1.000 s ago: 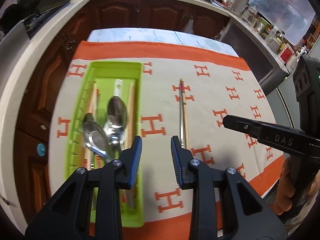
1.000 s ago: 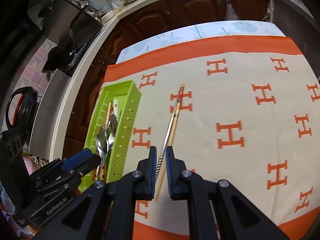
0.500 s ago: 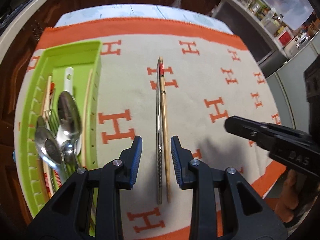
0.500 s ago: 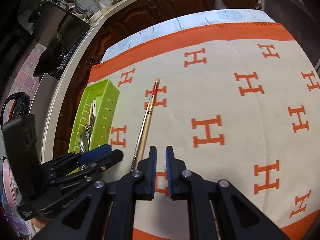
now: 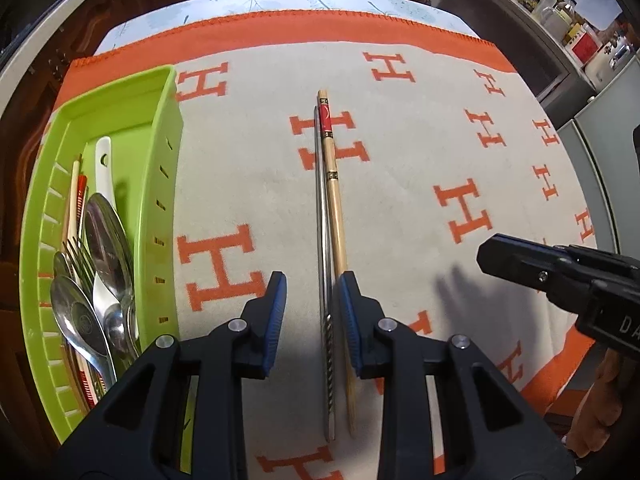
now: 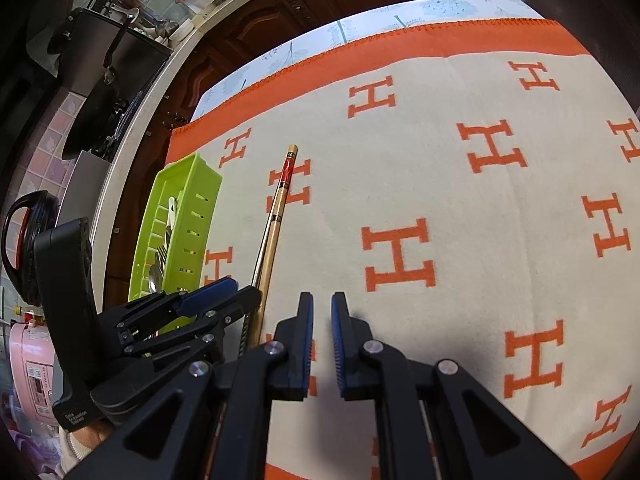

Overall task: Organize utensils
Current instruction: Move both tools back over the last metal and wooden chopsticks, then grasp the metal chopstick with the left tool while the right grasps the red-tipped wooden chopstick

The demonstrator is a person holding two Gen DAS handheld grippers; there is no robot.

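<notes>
In the space of a second the work has changed hands: the right black two-finger gripper with blue pads (image 6: 321, 344), which a moment ago straddled the utensils, has drawn off to the side and now hangs over bare cloth with its tongs nearly together and nothing between them, while the left black gripper with blue pads (image 5: 312, 320) has swung away from the tray and come down over the near ends of the pair, its tongs apart on either side and not yet closed. The pale wooden chopstick with a red and gold band (image 5: 334, 200) and the slim metal chopstick with a spiral-grooved tip (image 5: 323, 240) lie side by side and touching on the cream blanket with orange H motifs and an orange border (image 5: 400, 184), well apart from the lime-green slotted plastic cutlery tray (image 5: 160, 184), which already holds steel spoons (image 5: 106, 236), a fork and a white spoon. The pickup, by the look of it, is now the left gripper's job. Legible writing is sparse: the H pattern, "DA" on the right gripper's body, and small print on the left handle, too blurred to read with confidence.
</notes>
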